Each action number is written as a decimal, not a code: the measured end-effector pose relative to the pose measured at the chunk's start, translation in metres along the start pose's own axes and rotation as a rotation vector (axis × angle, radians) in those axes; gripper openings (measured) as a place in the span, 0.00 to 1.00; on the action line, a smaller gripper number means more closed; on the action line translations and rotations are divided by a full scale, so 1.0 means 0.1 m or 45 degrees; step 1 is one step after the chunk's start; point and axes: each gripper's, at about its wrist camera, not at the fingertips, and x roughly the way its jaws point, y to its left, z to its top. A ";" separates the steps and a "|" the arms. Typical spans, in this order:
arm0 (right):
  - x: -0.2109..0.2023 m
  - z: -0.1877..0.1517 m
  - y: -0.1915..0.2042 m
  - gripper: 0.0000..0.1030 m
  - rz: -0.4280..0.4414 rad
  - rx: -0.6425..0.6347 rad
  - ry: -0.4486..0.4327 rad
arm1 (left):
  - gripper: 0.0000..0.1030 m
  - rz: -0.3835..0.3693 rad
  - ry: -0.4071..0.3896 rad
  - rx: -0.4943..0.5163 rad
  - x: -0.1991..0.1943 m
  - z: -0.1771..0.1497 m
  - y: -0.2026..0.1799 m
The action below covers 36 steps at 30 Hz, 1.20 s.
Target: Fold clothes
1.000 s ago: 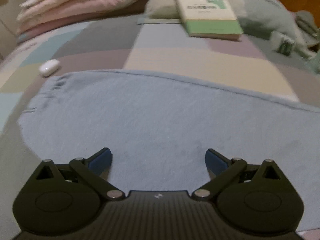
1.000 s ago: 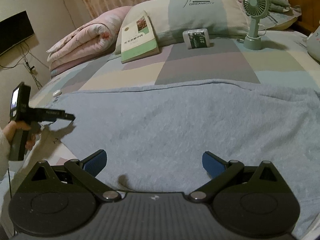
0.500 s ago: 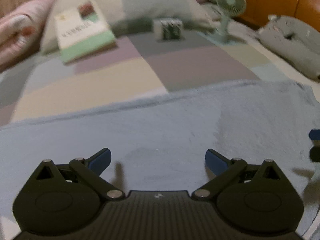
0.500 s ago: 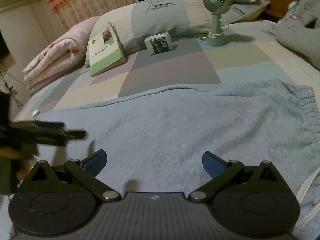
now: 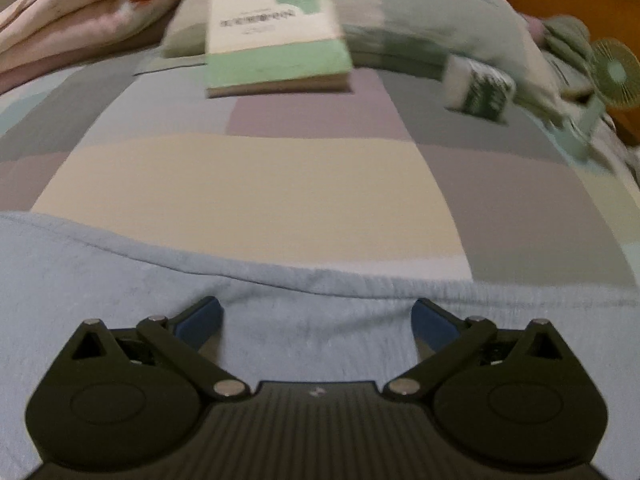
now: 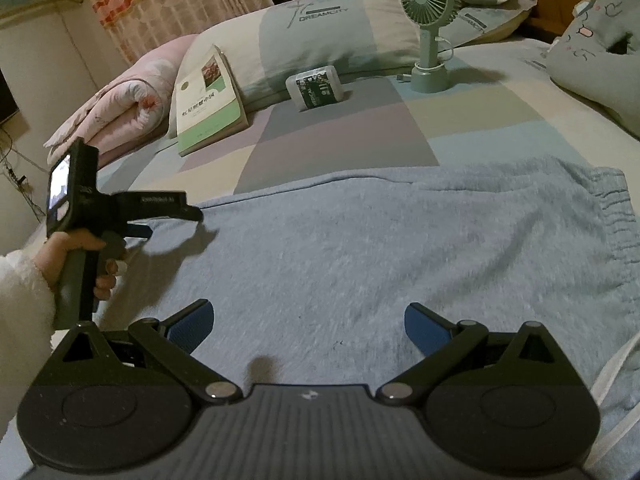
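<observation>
A pair of light blue fleece trousers [image 6: 360, 248] is spread across the patchwork-checked bedsheet [image 6: 340, 136]. Behind it, a green-and-white paperback book [image 6: 206, 104] is propped against a pillow [image 6: 320, 36], with a small mint-green desk fan [image 6: 430, 24] placed to the right.

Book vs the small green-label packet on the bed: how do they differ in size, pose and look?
Size: the book is far larger than the packet.
Pose: the book leans tilted against the pillow; the packet sits on the bedsheet in front of the pillow, contact unclear.
Look: the book has a cream cover with a green lower band; the packet is white with a dark green label.
Shared: both lie beyond the blue garment.
</observation>
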 end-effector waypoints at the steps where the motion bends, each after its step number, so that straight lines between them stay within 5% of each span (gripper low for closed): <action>1: -0.01 0.00 -0.01 1.00 0.005 0.009 -0.001 | 0.98 -0.017 -0.001 -0.010 -0.06 -0.01 0.01; 7: -0.02 0.01 -0.05 1.00 0.020 0.049 -0.006 | 0.98 -0.149 0.072 0.156 -0.32 -0.35 -0.01; 10: -0.01 0.00 -0.06 1.00 0.015 0.056 -0.002 | 1.00 -0.060 0.054 0.238 -0.27 -0.47 0.01; 16: 0.02 0.01 -0.06 1.00 -0.010 0.051 0.000 | 0.98 0.065 0.011 0.029 -0.23 -0.26 0.28; 19: 0.03 0.01 -0.06 1.00 -0.034 0.037 0.004 | 0.98 -0.009 0.021 0.010 -0.40 -0.34 0.32; 29: 0.07 -0.01 0.00 1.00 -0.062 -0.005 0.011 | 0.99 -0.155 -0.065 0.292 -1.55 -0.95 0.04; 36: 0.04 0.08 0.02 1.00 -0.087 0.024 -0.015 | 0.99 -0.153 -0.188 0.451 -1.81 -1.39 0.09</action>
